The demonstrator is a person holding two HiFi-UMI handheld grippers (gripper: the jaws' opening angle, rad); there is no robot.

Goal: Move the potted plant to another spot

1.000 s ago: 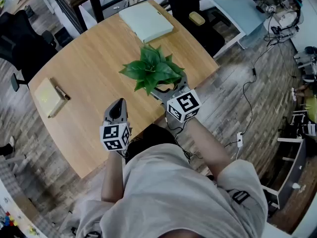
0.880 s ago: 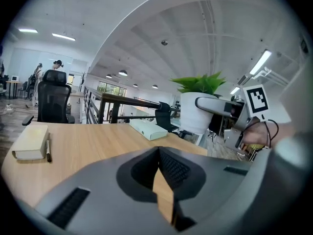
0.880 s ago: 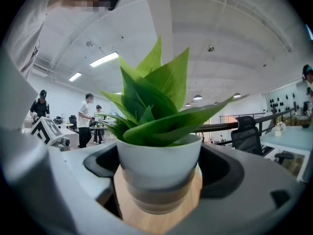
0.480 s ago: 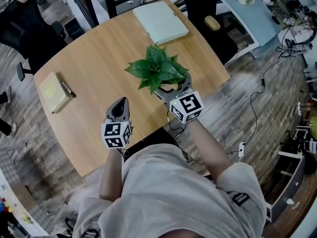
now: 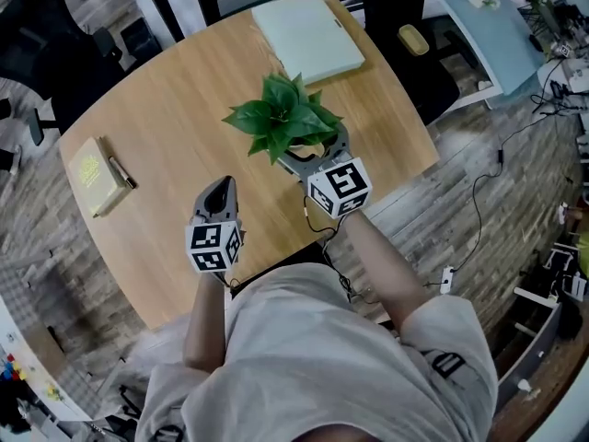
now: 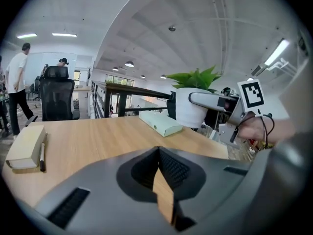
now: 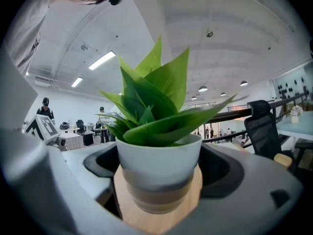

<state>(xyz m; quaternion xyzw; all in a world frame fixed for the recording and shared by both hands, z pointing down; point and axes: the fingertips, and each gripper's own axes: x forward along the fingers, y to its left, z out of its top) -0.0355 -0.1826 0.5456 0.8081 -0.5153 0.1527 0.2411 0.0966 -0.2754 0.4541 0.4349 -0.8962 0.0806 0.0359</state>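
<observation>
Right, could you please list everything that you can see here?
Table: one, light wood, centre.
Potted plant: one, green leaves, white pot, table's near-right side.
Flat box: one, pale green, table's far edge.
Notebook: one, yellowish, table's left side.
Pen: one, dark, against the notebook.
Office chair: one, black, beyond table's left corner.
People: two, one in white, far background.
Left gripper: one, grey, shut, empty, over near edge.
Right gripper: one, grey, shut on the potted plant.
</observation>
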